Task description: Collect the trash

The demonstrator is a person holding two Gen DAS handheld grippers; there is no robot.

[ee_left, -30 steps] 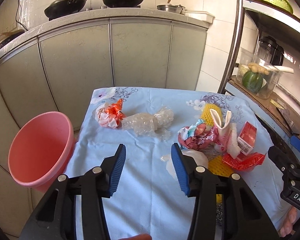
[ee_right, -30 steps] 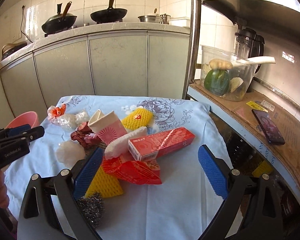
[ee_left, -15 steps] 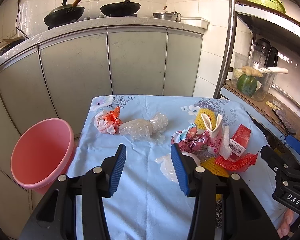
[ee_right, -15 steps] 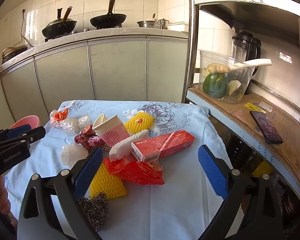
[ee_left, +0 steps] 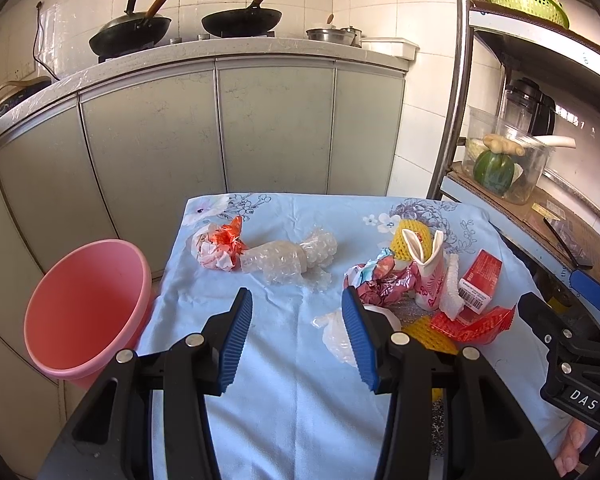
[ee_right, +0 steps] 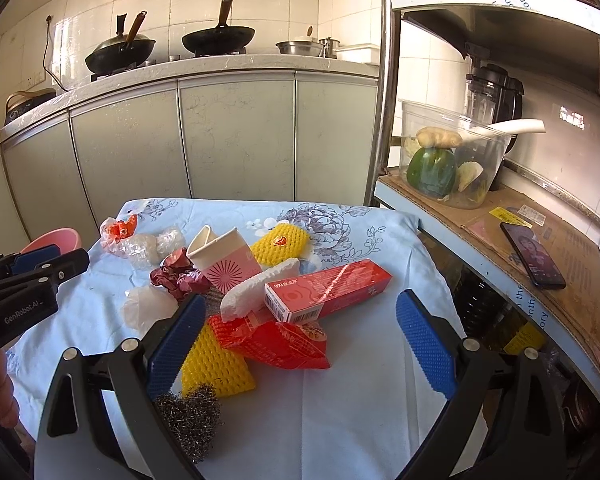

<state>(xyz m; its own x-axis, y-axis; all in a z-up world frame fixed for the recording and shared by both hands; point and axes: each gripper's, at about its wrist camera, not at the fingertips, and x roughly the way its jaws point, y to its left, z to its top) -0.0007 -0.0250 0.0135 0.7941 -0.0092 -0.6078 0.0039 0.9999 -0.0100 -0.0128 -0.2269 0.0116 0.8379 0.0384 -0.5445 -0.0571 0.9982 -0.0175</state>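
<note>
Both hand-held grippers, left (ee_left: 296, 316) and right (ee_right: 300, 332), I hold spread open above the tabletop (ee_left: 292, 380). Off its left edge stands the pink bucket (ee_left: 84, 308); trash (ee_right: 260, 292) clusters toward its right edge, red box (ee_right: 328, 290) topmost.

Daylight is entering from the right, lighting both views brightly and evenly; glare is streaking the red box (ee_right: 327, 292) and washing out the wall tiles (ee_right: 260, 8); soft shadows are falling under the shelf (ee_right: 512, 16); fisheye distortion is bowing the cabinet doors (ee_left: 148, 148) and darkening every corner; focus is holding sharp throughout, with no motion blur showing.
</note>
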